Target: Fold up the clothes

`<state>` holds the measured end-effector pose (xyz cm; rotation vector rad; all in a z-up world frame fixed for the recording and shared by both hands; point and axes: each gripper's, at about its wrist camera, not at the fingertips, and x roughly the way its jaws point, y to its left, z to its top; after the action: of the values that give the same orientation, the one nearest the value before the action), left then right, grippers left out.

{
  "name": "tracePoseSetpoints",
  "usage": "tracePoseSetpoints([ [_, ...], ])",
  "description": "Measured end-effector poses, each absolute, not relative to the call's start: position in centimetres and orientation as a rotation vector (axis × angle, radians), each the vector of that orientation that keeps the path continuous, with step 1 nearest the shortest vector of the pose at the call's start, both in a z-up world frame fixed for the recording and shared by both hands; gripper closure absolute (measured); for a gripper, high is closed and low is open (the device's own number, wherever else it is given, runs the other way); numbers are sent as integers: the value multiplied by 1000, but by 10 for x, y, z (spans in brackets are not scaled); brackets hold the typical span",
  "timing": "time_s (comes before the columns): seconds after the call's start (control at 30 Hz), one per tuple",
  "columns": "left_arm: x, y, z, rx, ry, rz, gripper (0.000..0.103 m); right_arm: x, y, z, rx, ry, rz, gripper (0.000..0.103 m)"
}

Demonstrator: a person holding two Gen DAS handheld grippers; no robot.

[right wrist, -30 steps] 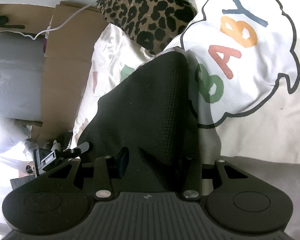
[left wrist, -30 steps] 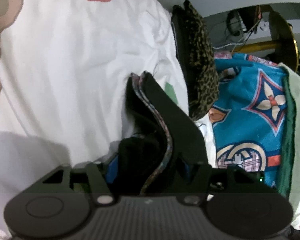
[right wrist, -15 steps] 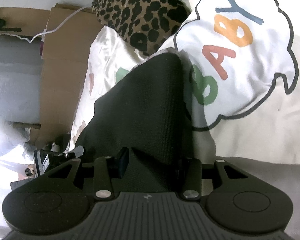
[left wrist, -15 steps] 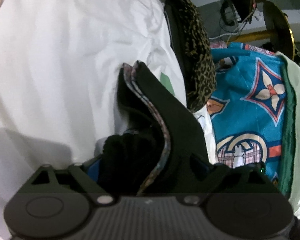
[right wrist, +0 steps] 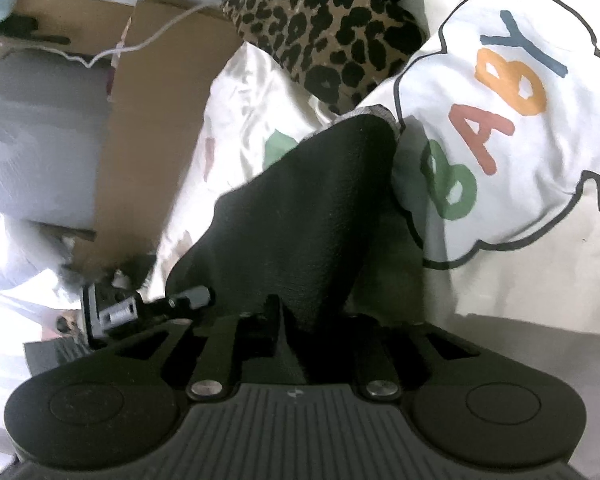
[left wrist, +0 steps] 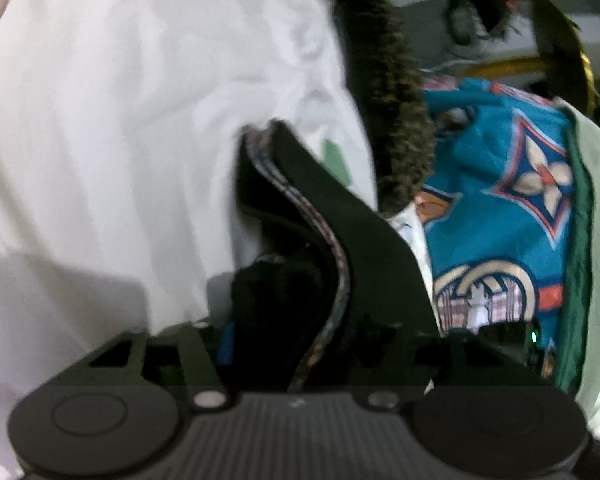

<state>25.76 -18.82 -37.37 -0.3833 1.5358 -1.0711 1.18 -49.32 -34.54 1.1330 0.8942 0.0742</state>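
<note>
A black garment (left wrist: 340, 232) with a patterned edge band is pinched in my left gripper (left wrist: 300, 320), which is shut on it; the cloth stands up in a fold over the white bedsheet (left wrist: 120, 120). In the right wrist view the same black garment (right wrist: 300, 216) rises from my right gripper (right wrist: 300, 320), shut on it, with the fingers hidden under the cloth. It hangs over the cream sheet printed with "BABY" (right wrist: 492, 120).
A leopard-print cloth (right wrist: 320, 28) lies at the far end of the bed, also visible as the leopard-print cloth (left wrist: 392, 100). A teal patterned garment (left wrist: 512, 220) and a green one (left wrist: 596, 220) lie to the right. Cardboard (right wrist: 148, 120) and a cable stand left of the bed.
Both grippers keep their hold on the black garment. The views shift slightly and the left one is blurred by motion; the garment's fold looks much the same.
</note>
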Motion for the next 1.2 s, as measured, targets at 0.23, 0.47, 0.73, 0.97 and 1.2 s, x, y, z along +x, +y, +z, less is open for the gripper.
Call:
tracePoseSetpoints([
  [0.23,255,-200,-376,-356,1542,-1127,23,2,-489,-360,1144,931,50,66],
  [0.47,258,-210,-378,-322,1557,-1180,25,4,-481,-368,1156,939,56,66],
  [0.73,257,-211,-375,-228,1547,-1163,52,16,-474,-368,1101,988,69,82],
  [0.97,245,-218,-359,-136,1514,-1081,59,26,-463,-352,1015,1032,34,90],
  [1.2,230,-226,-342,-32,1461,-979,61,36,-448,-333,892,1064,-23,90],
])
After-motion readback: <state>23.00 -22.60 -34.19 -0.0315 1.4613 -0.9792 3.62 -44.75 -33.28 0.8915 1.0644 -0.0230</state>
